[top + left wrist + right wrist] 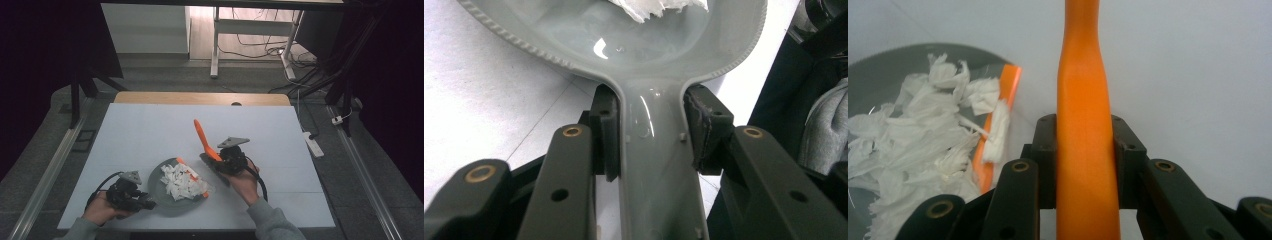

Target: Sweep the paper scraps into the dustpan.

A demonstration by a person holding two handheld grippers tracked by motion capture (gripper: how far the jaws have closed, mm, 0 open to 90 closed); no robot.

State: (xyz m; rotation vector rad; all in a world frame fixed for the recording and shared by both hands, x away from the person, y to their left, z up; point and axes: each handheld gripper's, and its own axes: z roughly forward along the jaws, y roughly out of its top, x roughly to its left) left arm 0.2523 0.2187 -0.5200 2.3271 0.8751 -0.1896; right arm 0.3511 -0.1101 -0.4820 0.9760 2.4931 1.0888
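Dustpan: a grey dustpan [159,192] lies flat on the white tabletop [150,130], near its front edge, between the two hands; its ribbed rim and glossy inside show in the left gripper view [634,45].
Dustpan handle: the handle [656,165] runs straight back between the jaws of the left claw.
Paper scraps: a heap of torn white paper [180,182] sits in the dustpan, with an orange strip [192,174] along its right side; from the right gripper view the strip [998,120] looks like the pan's front lip, though I can't be sure.
Orange handle: a long orange handle [202,139] rises tilted up and away to the left above the tabletop, just right of the dustpan; what is at its other end is hidden.
Left claw: the left claw [131,194] is clamped on the dustpan handle, pads pressed to both sides.
Right claw: the right claw [224,159] is clamped on the orange handle [1087,150].
Right hand: it holds its claw [1087,165] above the tabletop beside the dustpan.
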